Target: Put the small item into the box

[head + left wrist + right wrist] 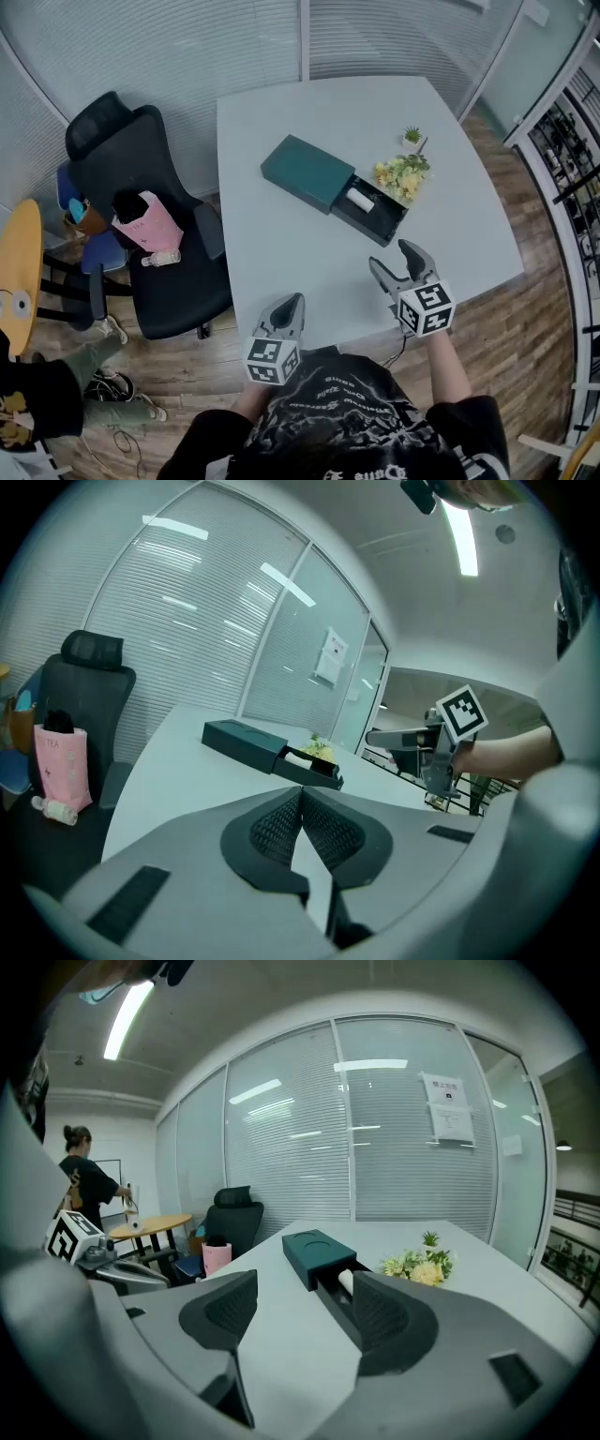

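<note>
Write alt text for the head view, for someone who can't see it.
On a white table, a dark teal slide-out box lies with its drawer open and a small white cylinder inside, beside a yellow flower bunch. Near the table's front edge, the left tongs are shut, the right tongs open, both empty.

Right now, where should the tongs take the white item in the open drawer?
Probably across its middle, from above: the white item lies flat in the drawer, whose walls block a side approach. The open right tongs sit nearest.
</note>
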The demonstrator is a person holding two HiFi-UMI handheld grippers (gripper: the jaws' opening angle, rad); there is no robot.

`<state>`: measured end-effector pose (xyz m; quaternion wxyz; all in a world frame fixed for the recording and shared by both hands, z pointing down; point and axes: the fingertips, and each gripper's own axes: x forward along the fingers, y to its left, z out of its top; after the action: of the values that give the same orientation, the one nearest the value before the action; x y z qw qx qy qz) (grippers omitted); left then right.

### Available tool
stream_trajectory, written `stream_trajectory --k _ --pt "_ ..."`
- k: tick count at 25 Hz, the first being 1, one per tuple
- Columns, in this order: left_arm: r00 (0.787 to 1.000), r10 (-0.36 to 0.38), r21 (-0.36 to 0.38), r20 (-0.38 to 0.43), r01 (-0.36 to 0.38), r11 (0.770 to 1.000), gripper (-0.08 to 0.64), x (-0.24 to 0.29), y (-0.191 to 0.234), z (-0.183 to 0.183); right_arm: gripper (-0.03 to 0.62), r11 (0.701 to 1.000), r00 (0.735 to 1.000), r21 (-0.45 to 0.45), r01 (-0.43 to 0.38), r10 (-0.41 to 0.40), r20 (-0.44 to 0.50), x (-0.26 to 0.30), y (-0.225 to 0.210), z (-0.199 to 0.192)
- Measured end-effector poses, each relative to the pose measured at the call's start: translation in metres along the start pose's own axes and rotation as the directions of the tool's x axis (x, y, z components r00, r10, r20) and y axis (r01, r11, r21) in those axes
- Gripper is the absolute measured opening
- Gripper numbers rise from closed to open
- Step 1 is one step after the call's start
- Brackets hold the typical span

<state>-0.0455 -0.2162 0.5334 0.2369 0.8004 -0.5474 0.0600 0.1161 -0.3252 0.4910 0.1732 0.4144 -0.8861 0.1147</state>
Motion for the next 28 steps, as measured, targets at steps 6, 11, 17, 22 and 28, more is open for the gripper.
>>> stream_trajectory --k 6,11,17,22,28 --pt "0.999 -0.05 0.037 0.019 0.05 0.998 0.018 0.003 -0.009 0.011 0.324 0.996 0.997 0.062 0.06 -0.063 0.038 -0.032 0.026 -0.03" --pt "0.996 -0.079 0.05 0.029 0.077 0.996 0.018 0.002 -0.018 0.014 0.324 0.982 0.989 0.117 0.146 -0.149 0.016 -0.062 0.041 -0.063" --pt "0.996 -0.073 0.06 0.046 0.07 0.996 0.018 0.0 -0.018 0.017 0.322 0.972 0.986 0.167 0.165 -0.165 -0.015 -0.068 0.053 -0.086" --pt "0.996 -0.074 0.075 0.041 0.071 0.995 0.018 -0.004 -0.022 0.014 0.322 0.975 0.99 0.172 0.142 -0.143 -0.011 -0.068 0.059 -0.086" --pt "0.997 -0.055 0.084 0.051 0.051 0.995 0.018 -0.009 -0.02 0.014 0.267 0.976 0.987 0.144 0.163 -0.161 -0.024 -0.069 0.063 -0.091"
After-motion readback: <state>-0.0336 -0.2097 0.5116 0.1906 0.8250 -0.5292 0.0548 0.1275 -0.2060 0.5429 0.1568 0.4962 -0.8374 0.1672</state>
